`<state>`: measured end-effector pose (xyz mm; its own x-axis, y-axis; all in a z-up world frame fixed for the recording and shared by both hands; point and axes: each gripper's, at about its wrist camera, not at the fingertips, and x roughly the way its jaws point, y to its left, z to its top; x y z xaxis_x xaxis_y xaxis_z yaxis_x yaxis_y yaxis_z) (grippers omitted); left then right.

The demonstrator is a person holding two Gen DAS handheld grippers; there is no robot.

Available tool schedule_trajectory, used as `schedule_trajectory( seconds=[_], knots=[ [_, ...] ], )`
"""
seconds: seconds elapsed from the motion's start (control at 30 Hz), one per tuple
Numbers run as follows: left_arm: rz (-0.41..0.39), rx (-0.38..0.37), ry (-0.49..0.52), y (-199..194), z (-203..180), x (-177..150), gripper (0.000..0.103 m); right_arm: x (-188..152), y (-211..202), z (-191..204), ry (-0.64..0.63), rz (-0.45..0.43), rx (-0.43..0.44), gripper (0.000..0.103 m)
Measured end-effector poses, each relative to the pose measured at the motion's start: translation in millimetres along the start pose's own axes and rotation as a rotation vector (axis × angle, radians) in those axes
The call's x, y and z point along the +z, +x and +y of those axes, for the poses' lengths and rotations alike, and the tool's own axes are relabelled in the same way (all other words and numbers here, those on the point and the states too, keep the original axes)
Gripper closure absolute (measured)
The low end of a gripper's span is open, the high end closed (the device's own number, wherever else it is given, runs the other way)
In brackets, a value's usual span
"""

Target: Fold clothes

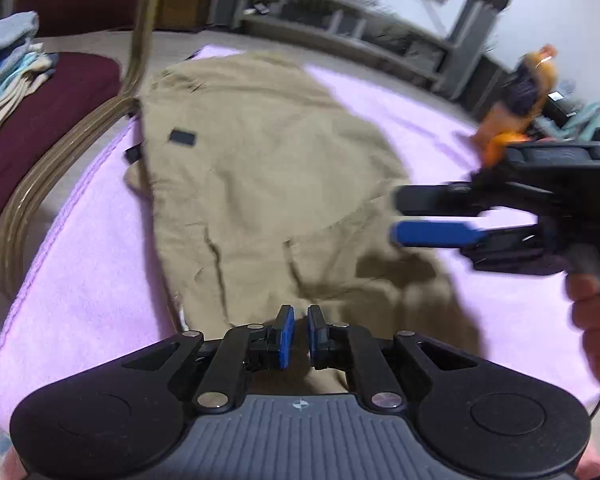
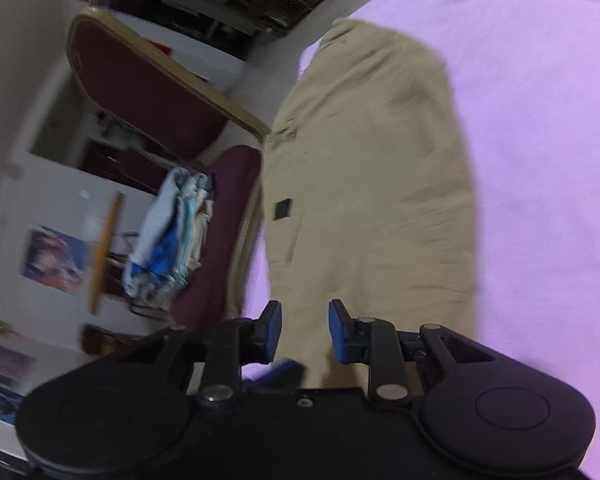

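A khaki garment (image 1: 260, 168) with a small black patch lies spread on the pink cloth (image 1: 440, 120); it also shows in the right wrist view (image 2: 372, 184). My left gripper (image 1: 301, 322) hovers over the garment's near edge, its jaws a narrow gap apart and holding nothing. My right gripper (image 1: 396, 216) hangs above the garment's right edge, jaws apart and empty; in its own view (image 2: 305, 322) the blue pads (image 2: 274, 328) stand open above the fabric.
A maroon chair (image 1: 40, 112) with a gold frame stands at the left and carries a stack of folded clothes (image 1: 8, 64). Grey shelving (image 1: 360, 40) runs along the back. An orange figure (image 1: 528, 84) stands at the right.
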<state>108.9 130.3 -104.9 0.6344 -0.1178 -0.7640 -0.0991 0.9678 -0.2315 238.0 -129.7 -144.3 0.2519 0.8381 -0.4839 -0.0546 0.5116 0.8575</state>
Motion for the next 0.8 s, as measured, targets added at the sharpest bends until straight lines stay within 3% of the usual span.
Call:
schedule_trajectory(
  seconds=[0.07,0.1,0.17,0.27,0.33,0.4,0.5,0.7,0.8],
  knots=[
    [0.023,0.056,-0.027,13,5,-1,0.094,4,29,-33,0.131,0.005,-0.015,0.08],
    [0.033,0.083,-0.047,18,9,-2,0.09,5,33,-50,0.17,-0.018,-0.041,0.103],
    [0.033,0.077,-0.083,15,15,-2,0.09,0,15,-79,0.282,-0.139,0.013,0.103],
    [0.037,0.098,-0.115,7,19,0,0.092,-2,-36,-89,0.34,-0.347,-0.106,0.103],
    [0.012,0.074,-0.13,-7,17,-2,0.096,0,-62,-86,0.34,-0.394,-0.183,0.088],
    [-0.024,0.043,-0.122,-21,13,-4,0.095,5,-68,-72,0.272,-0.381,-0.181,0.085],
    [-0.051,0.061,-0.084,-19,5,5,0.095,12,-66,-48,0.171,-0.349,-0.165,0.086],
    [-0.06,0.138,-0.091,15,16,29,0.096,36,5,-19,0.096,-0.187,-0.091,0.085],
    [-0.021,0.128,-0.137,32,30,34,0.096,37,42,-19,0.091,-0.075,-0.041,0.085]
  ],
)
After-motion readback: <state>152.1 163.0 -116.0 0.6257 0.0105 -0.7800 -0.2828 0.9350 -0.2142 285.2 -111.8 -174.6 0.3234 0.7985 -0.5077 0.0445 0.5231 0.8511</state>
